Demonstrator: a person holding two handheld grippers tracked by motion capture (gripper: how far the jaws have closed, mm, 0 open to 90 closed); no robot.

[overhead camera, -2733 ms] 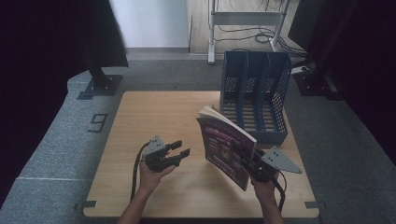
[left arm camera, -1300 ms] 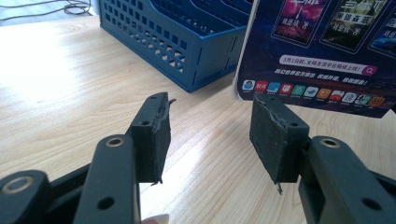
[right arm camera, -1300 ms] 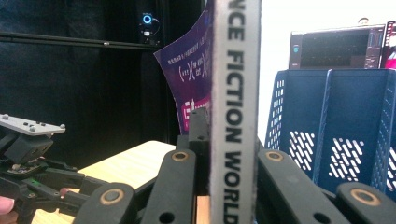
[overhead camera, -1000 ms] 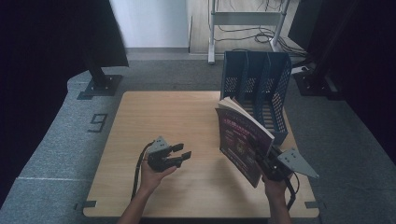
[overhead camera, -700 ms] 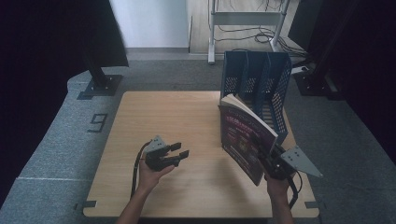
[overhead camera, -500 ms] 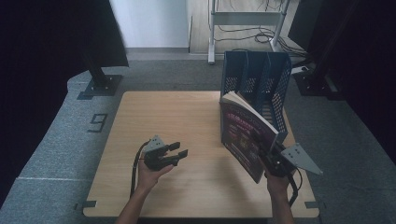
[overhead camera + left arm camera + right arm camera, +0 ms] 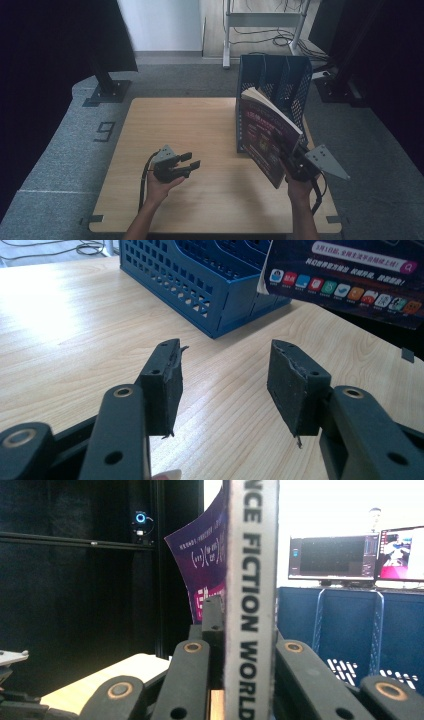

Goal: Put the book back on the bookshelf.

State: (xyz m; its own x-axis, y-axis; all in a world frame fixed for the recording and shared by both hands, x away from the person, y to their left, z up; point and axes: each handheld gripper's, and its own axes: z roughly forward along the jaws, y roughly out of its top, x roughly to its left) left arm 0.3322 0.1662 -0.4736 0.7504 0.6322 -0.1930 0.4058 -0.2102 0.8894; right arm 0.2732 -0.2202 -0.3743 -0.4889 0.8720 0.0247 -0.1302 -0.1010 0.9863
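Magazine lifted, not yet filed.
The right gripper [image 7: 295, 167] clamps the magazine [image 7: 267, 135] by its spine, upright just before the rack [image 7: 272, 75]; slotting it in remains. The left gripper [image 7: 187, 164] rests open, empty, well left of the rack.

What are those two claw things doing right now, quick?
Left gripper: open, holding nothing, low over the table.
Right gripper: shut on the magazine at its spine, holding it upright in front of the blue file rack.
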